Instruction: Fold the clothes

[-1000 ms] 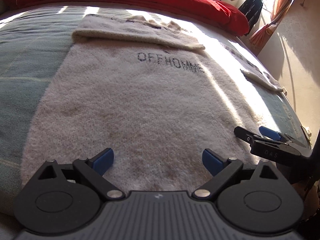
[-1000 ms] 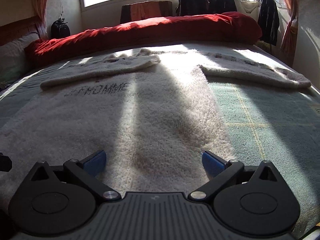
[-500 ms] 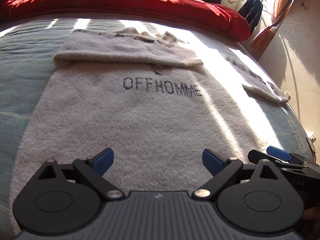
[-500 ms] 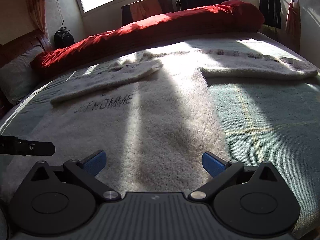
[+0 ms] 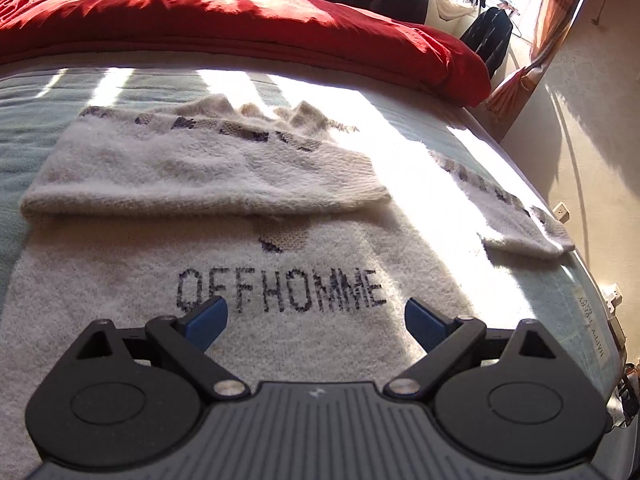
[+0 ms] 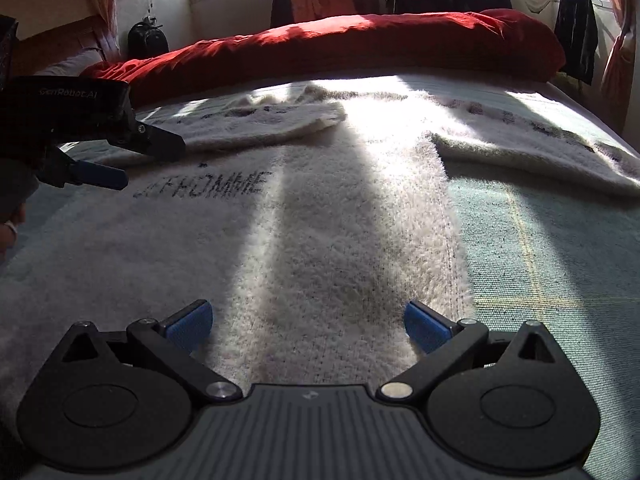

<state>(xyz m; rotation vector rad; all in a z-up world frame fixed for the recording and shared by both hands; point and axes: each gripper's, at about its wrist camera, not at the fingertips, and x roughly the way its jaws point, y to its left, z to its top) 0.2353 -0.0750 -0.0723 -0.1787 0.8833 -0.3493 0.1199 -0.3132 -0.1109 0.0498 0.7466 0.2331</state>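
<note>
Sunlit, the pale green bed (image 6: 540, 240) with its red duvet (image 5: 240, 20) carried a fuzzy cream knitted sweater (image 5: 248, 264) lying flat, one sleeve folded across its chest. Left gripper (image 5: 316, 316) and right gripper (image 6: 308, 320) hovered above, jaws spread, holding nothing.

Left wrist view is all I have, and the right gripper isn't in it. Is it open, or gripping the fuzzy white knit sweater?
Observer: The right gripper is open and empty, pointing over the fuzzy white knit sweater.
Operator: Whereabouts on the sweater?
Observer: At its right side. The blue right fingertip is close to the sweater's right edge, where the pale green checked bedspread begins.
</note>
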